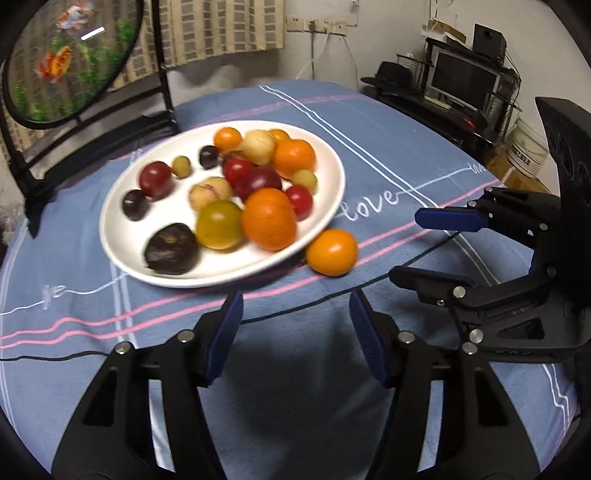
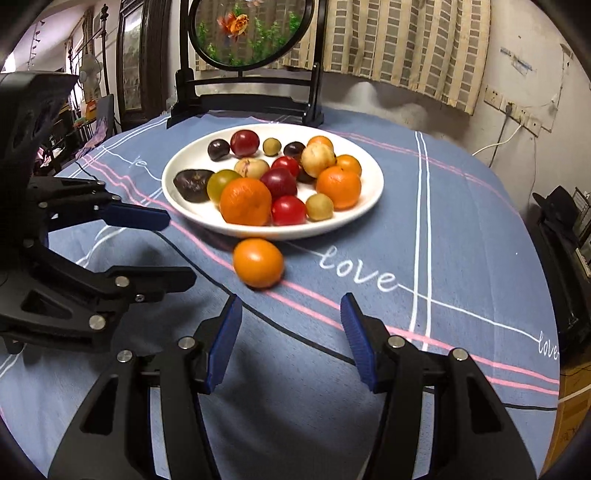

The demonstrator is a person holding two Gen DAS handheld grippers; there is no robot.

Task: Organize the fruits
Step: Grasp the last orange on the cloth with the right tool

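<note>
A white plate (image 1: pixel 332 162) (image 2: pixel 369 195) holds several fruits: oranges, red and dark plums, yellow-green ones. One loose orange (image 1: pixel 331 252) (image 2: pixel 258 262) lies on the blue tablecloth just beside the plate's near rim. My left gripper (image 1: pixel 295 328) is open and empty, short of the plate; it also shows at the left of the right wrist view (image 2: pixel 177 247). My right gripper (image 2: pixel 291 326) is open and empty, just short of the loose orange; it also shows at the right of the left wrist view (image 1: pixel 404 247).
A round goldfish picture on a black stand (image 2: pixel 251 33) (image 1: pixel 70 59) stands behind the plate. The round table is covered by a blue striped cloth (image 2: pixel 443 258). A black hat (image 1: pixel 393 72) and a monitor (image 1: pixel 461 77) sit on a desk beyond the table.
</note>
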